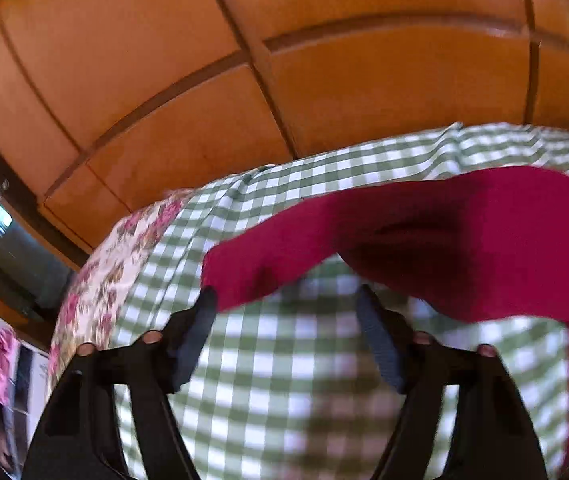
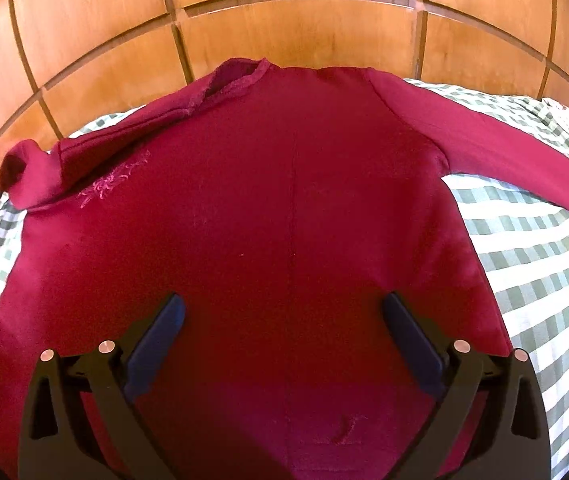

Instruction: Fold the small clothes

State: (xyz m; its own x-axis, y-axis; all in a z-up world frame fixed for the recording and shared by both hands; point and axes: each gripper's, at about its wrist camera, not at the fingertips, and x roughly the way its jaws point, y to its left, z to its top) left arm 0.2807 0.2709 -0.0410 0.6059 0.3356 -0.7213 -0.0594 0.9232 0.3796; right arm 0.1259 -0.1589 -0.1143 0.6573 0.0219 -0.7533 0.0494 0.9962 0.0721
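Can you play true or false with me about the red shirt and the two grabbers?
1. The red shirt lies on a checked cloth. True.
2. The right gripper is squeezing the shirt. False: its jaws are open above it.
3. One sleeve stretches out to the side. True.
4. The wall behind is blue. False: it is wooden panels.
5. The left gripper is open. True.
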